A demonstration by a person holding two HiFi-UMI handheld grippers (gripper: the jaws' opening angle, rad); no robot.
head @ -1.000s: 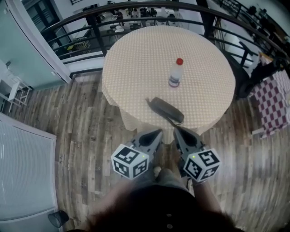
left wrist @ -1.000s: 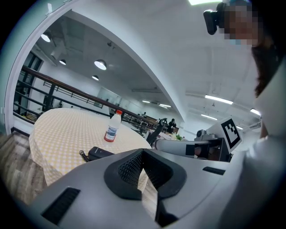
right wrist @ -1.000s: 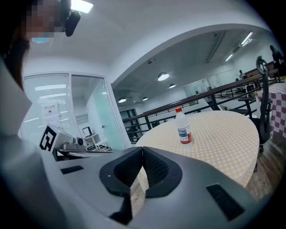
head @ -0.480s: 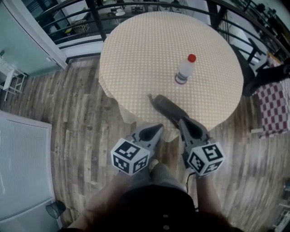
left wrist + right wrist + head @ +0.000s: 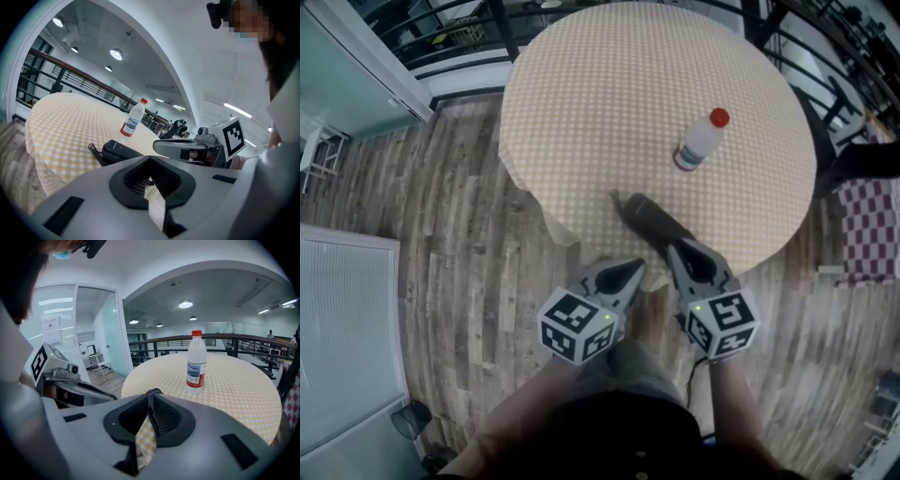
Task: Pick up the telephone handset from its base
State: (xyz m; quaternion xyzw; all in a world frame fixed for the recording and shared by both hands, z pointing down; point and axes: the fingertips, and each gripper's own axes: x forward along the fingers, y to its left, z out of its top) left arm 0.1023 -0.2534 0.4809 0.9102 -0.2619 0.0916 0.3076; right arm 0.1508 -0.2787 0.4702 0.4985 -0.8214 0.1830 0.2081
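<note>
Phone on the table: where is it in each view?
Head view: telephone at centre, near the table edge.
Left gripper view: telephone low, left of centre.
Right gripper view: not in it.
Shared landmark: red-capped bottle.

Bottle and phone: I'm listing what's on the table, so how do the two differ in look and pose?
The bottle stands upright; the phone lies flat. The bottle is pale with a red cap; the phone is dark, with a coiled cord. The phone is close to the edge of the checked table; the bottle is farther in. Both rest on it.
</note>
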